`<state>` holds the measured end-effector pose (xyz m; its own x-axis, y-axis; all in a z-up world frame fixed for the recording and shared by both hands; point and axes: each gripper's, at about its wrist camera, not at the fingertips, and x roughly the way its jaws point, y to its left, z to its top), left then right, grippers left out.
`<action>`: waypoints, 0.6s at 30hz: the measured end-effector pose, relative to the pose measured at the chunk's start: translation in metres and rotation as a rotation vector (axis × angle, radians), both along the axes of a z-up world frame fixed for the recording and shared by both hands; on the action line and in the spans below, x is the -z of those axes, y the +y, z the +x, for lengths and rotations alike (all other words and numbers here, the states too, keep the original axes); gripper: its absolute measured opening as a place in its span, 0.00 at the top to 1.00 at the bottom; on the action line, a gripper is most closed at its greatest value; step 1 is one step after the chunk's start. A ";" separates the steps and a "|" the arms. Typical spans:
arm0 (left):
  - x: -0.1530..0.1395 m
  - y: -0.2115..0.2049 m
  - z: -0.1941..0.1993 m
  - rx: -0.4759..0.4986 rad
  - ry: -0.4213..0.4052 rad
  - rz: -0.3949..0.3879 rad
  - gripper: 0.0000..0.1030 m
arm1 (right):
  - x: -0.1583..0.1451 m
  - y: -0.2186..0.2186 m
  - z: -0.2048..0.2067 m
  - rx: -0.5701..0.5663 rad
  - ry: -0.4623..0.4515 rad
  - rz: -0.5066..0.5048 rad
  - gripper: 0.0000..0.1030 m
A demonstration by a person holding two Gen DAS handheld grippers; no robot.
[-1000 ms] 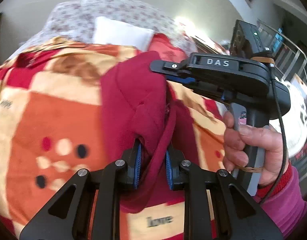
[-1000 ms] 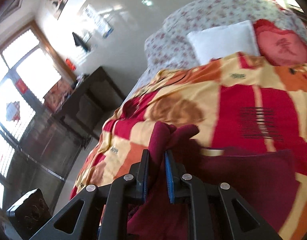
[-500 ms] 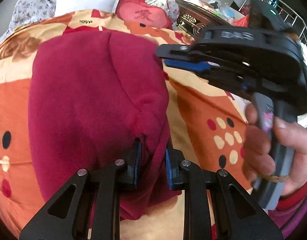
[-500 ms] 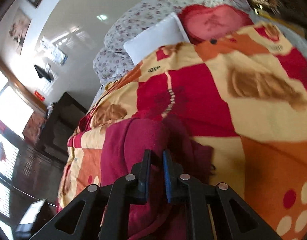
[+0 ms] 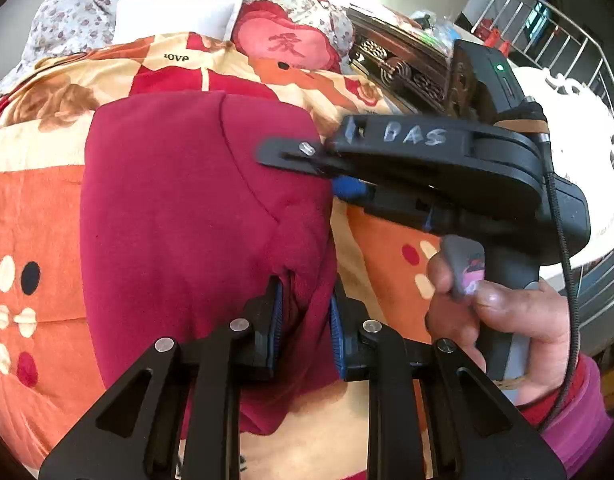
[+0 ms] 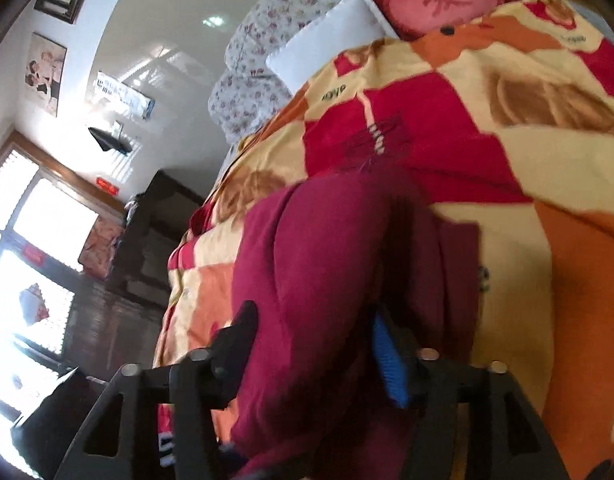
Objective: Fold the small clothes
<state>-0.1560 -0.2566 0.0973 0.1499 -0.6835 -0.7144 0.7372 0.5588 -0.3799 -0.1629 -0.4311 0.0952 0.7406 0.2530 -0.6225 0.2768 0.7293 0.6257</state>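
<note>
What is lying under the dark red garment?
The dark red garment lies on a patchwork blanket of orange, cream and red that shows all around it. The part directly beneath it is covered.

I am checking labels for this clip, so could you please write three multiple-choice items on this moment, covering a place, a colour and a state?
1. The garment lies on: A) a patterned blanket B) a wooden floor C) a metal rack.
2. The garment is: A) white B) dark red C) blue.
3. The right gripper is: A) shut on fabric B) open around fabric C) out of view.

A: the red, orange and cream blanket shows all round the garment.
B: the cloth is dark red in both views.
B: its fingers stand wide apart with fabric between, while the left gripper pinches a fold.
</note>
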 end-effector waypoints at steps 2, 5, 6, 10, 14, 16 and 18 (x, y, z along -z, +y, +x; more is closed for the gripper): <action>-0.002 -0.002 0.000 0.006 0.013 -0.019 0.81 | -0.004 -0.003 -0.001 -0.001 -0.006 -0.026 0.81; 0.009 -0.015 0.000 0.052 0.038 0.037 0.79 | -0.002 0.002 0.001 0.013 0.071 -0.206 0.83; 0.013 -0.017 0.002 0.058 0.063 0.059 0.79 | 0.002 0.000 0.001 0.026 0.096 -0.243 0.86; 0.003 0.013 0.005 0.042 0.104 0.037 0.79 | 0.027 -0.015 -0.007 0.057 0.126 -0.190 0.84; -0.023 0.061 0.011 -0.041 -0.081 0.068 0.66 | -0.007 -0.016 -0.035 0.095 0.086 -0.207 0.81; -0.022 0.072 0.020 -0.088 -0.126 0.093 0.66 | -0.029 -0.003 -0.045 0.042 0.026 -0.215 0.80; -0.013 0.075 0.029 -0.118 -0.117 0.125 0.67 | -0.040 0.017 -0.049 -0.035 -0.015 -0.207 0.80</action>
<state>-0.1269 -0.1820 0.1106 0.3105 -0.5633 -0.7657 0.6990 0.6812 -0.2177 -0.2117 -0.4140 0.1354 0.7436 0.1466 -0.6524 0.2409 0.8514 0.4659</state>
